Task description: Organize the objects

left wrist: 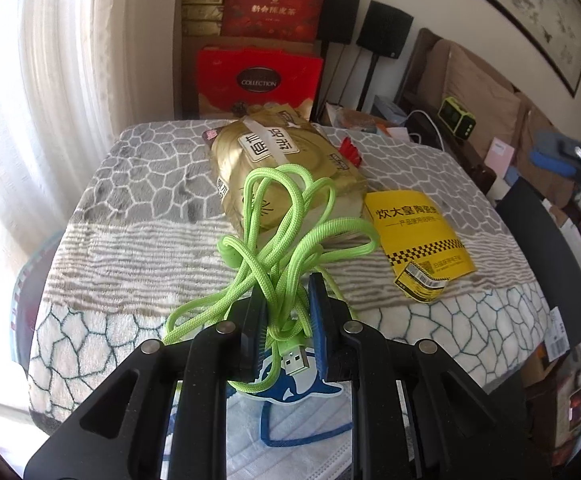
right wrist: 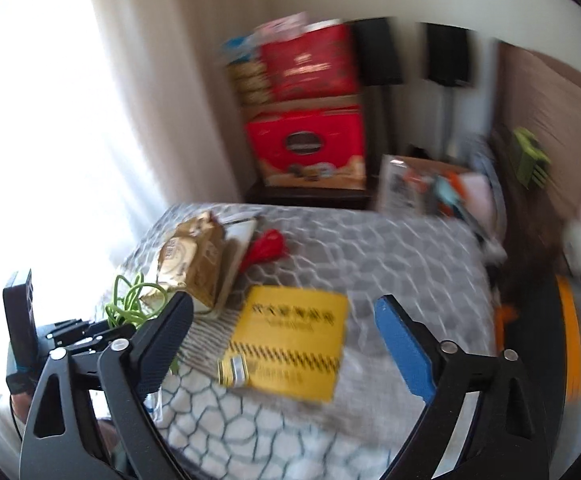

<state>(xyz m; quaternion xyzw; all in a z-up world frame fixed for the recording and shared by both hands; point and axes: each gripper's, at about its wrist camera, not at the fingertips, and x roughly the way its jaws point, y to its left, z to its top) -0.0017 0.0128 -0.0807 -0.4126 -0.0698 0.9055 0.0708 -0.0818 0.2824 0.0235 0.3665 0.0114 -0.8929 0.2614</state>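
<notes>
The left gripper [left wrist: 288, 300] is being seen from its own wrist camera with its jaws drawn in to a narrow gap, and strands of the green cable [left wrist: 286, 236] are being pinched between the black pad and the blue pad. The cable's USB plug [left wrist: 296, 360] is being shown hanging just behind the pads, over a blue dolphin sticker [left wrist: 294, 390]; neither can be made out in the right wrist view. From the jaws, the cable's loops are being carried forward and upward in a loose tangle, partly in front of a gold packet [left wrist: 286, 164] that is lying on the patterned blanket [left wrist: 130, 240]. A yellow booklet [left wrist: 418, 240] is lying flat just to the right of the packet, with a red tuft [left wrist: 352, 152] showing behind the packet.

The right gripper [right wrist: 286, 336] is being held with its jaws spread wide and nothing between them, hovering above the blanket [right wrist: 390, 248]. Its picture is being blurred by motion, so fine detail cannot be read. In it the yellow booklet [right wrist: 290, 340] is being framed between the fingers, and the gold packet [right wrist: 194, 260] and the cable [right wrist: 130, 300] are lying off to the left, beside the other gripper's body. Red gift boxes [right wrist: 310, 144] are stacked beyond the bed in both views.
</notes>
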